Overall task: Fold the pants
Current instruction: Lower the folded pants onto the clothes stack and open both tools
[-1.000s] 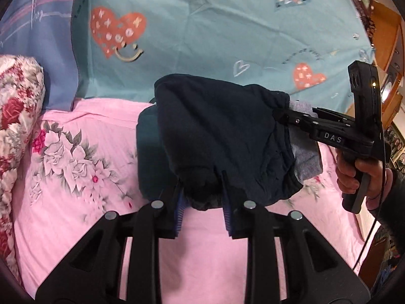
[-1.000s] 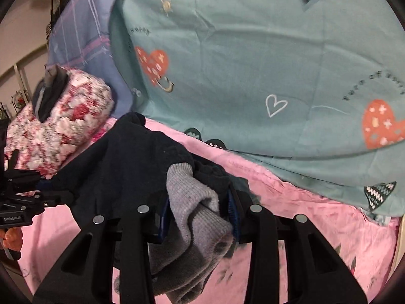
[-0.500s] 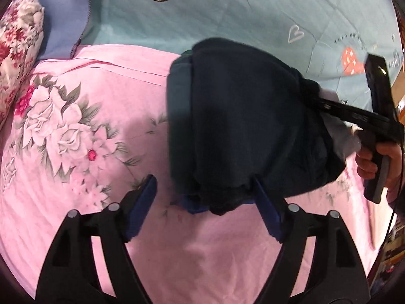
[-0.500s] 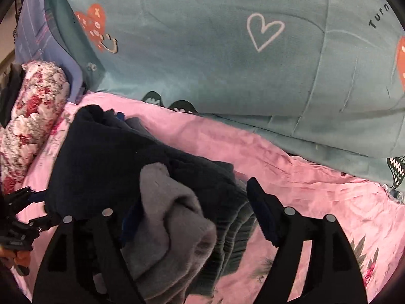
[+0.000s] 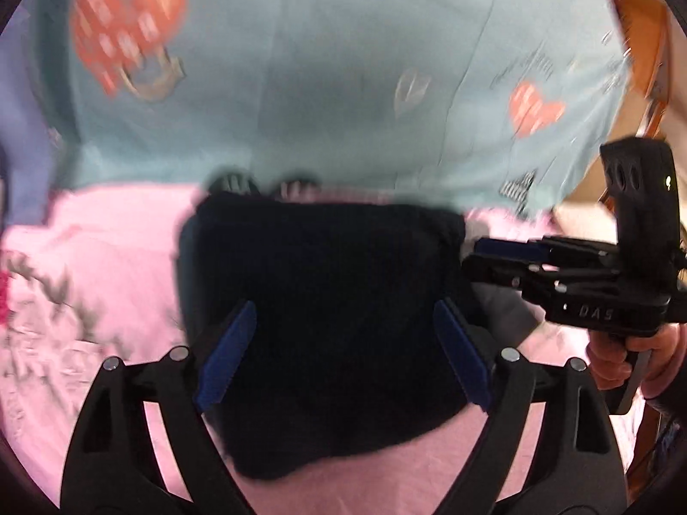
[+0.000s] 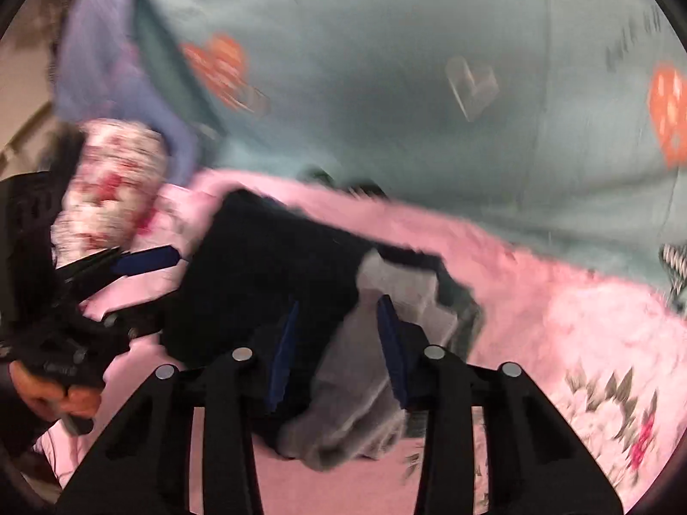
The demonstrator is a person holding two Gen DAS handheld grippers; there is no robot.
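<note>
The dark navy pants lie as a folded bundle on the pink floral sheet. My left gripper hovers over their near part with its jaws still opening wide. Its blue pads stand apart from the cloth. In the right wrist view the pants show a grey lining at their near end. My right gripper is over that grey part, jaws closing, and cloth spreads past both pads, so no squeeze shows. From the left wrist view the right gripper sits at the bundle's right edge.
A teal quilt with hearts rises behind the pants. A red floral pillow and a purple blanket lie at the far left. Wooden furniture stands at the right. A hand holds the right gripper.
Both grippers let go of the pants, which dropped from hanging onto the pink sheet. The left jaws spread wide. The right jaws opened, then narrowed again. Both hands sank.
</note>
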